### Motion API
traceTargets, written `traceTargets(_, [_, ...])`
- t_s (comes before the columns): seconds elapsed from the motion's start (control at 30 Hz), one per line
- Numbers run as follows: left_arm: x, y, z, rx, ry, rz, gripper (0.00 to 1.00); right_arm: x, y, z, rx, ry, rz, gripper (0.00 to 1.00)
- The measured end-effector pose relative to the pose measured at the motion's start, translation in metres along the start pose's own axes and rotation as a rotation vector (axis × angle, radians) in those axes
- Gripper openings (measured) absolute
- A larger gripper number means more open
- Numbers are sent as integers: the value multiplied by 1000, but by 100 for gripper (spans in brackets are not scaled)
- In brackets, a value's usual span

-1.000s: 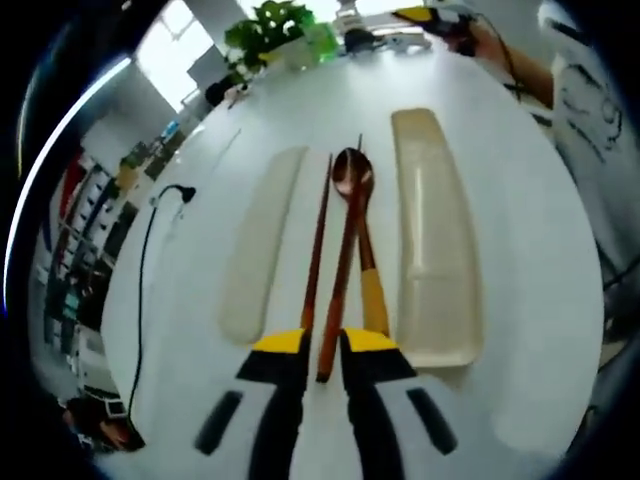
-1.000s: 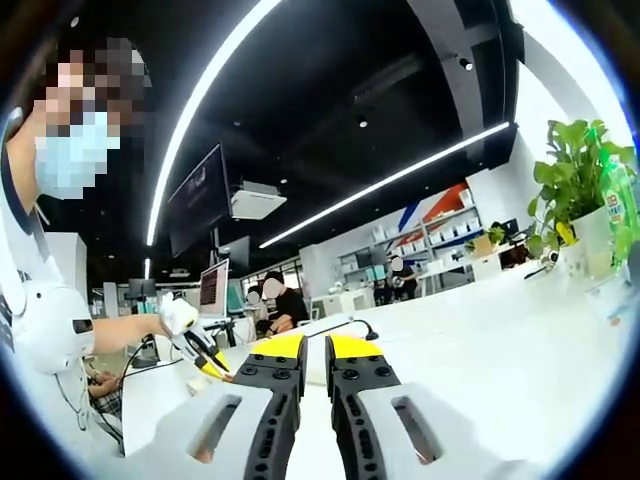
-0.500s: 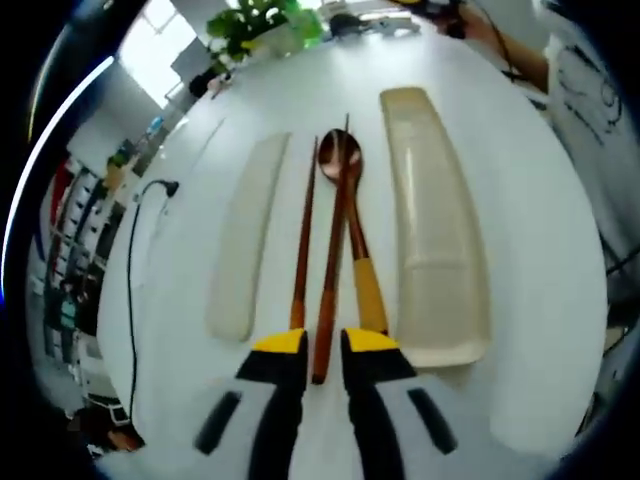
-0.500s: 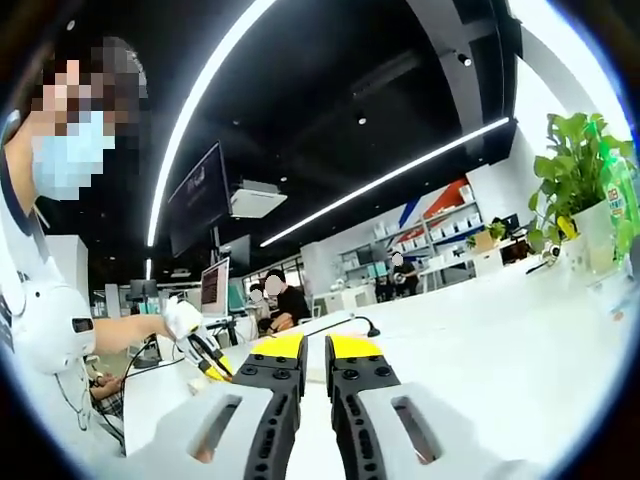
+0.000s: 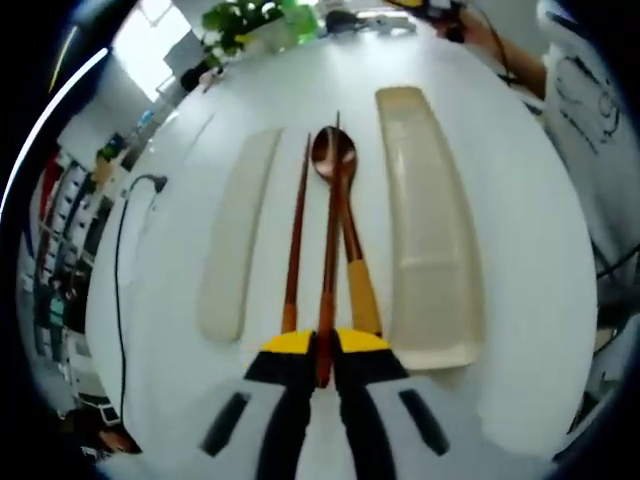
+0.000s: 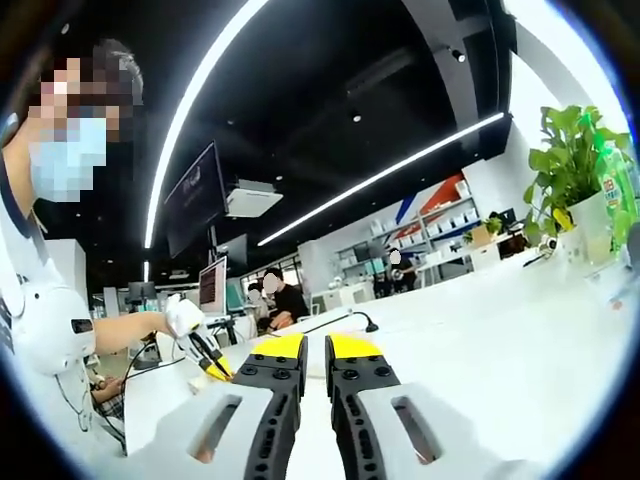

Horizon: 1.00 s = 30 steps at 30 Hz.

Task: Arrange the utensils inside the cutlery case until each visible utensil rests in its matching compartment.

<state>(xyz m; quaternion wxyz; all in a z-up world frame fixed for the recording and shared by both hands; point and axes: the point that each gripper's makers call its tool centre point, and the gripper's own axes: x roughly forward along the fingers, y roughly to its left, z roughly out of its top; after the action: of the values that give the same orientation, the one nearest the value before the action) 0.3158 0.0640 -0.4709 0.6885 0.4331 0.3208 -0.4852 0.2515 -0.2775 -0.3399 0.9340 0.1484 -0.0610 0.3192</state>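
On the white table lie two brown chopsticks, a wooden spoon and a beige cutlery case in two parts. In the left gripper view, the case's deep tray [image 5: 428,225] is on the right and its flat lid [image 5: 236,235] on the left. Between them lie the left chopstick [image 5: 296,235], the right chopstick [image 5: 329,255] and the spoon [image 5: 335,160] with its yellow-wrapped handle. My left gripper [image 5: 323,346] is shut on the near end of the right chopstick. My right gripper [image 6: 315,352] is held up above the table, jaws together with nothing between them.
A potted plant [image 5: 262,22] stands at the far table edge, and a black cable [image 5: 122,260] runs along the left side. A person's arm [image 5: 510,55] reaches in at the upper right. In the right gripper view the left gripper [image 6: 203,352] shows at lower left.
My left jaws have closed in from either side onto the right chopstick's near end. The left view has crept forward a little. The right gripper has stayed put.
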Motion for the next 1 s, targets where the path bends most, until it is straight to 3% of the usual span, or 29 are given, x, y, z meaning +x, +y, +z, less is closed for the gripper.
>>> traceTargets(0.3, [2,4,1,21,40,-6,6,-3,1,2,-2,-7,-3,6])
traceTargets(0.4, [0,6,4,-6,40,-3,6,-5,1,1,-5,-3,-3,6])
traceTargets(0.53, [-5,5,8,-2,37,5,6,-5,4,-3,-24,21,4,6])
traceTargets(0.83, [-20,7,18,52,11,60,6,-8,2,1,-11,-4,-3,5])
traceTargets(1.0, [-31,7,22,43,0,66,6,-9,5,0,-10,-1,-1,5])
